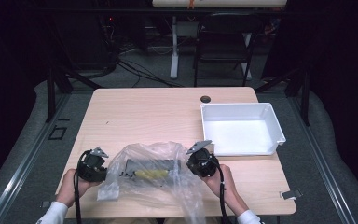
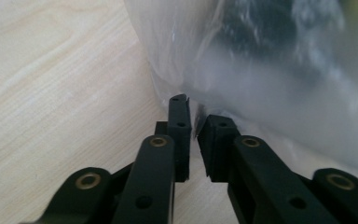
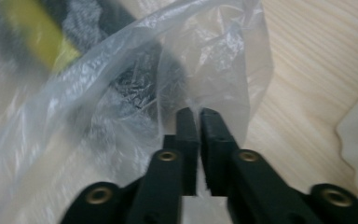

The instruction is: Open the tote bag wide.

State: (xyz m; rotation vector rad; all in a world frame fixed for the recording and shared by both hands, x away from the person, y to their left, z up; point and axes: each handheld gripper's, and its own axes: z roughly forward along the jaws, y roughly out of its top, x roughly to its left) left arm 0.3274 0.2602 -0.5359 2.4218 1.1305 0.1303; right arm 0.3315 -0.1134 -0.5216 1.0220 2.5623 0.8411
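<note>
Plastic bag (image 1: 154, 172), clear and crumpled, lay on the near half of the wooden table (image 1: 140, 112), between the two grippers and to the near left of a white bin (image 1: 242, 128). The bin, open-topped, stood at the table's far right, apart from the bag. Inside the bag lay a dark, flat object (image 1: 149, 164) and, against its near edge, a yellow item (image 1: 151, 174); both were seen through the film, and their nature could not be told. The left gripper (image 1: 103, 169), held in the person's left hand (image 1: 70, 186), met the bag's left end; in the left gripper view its fingers (image 2: 179, 135) stood nearly together, a thin fold of film pinched between their tips at the bag's lower edge. The right gripper (image 1: 191, 163), held in the right hand (image 1: 223, 184), met the bag's right end; in the right gripper view its fingers (image 3: 214, 140) were pressed together on a raised pleat of the film. A small dark grommet (image 1: 206, 99) sat in the table's far edge, just behind the bin.
</note>
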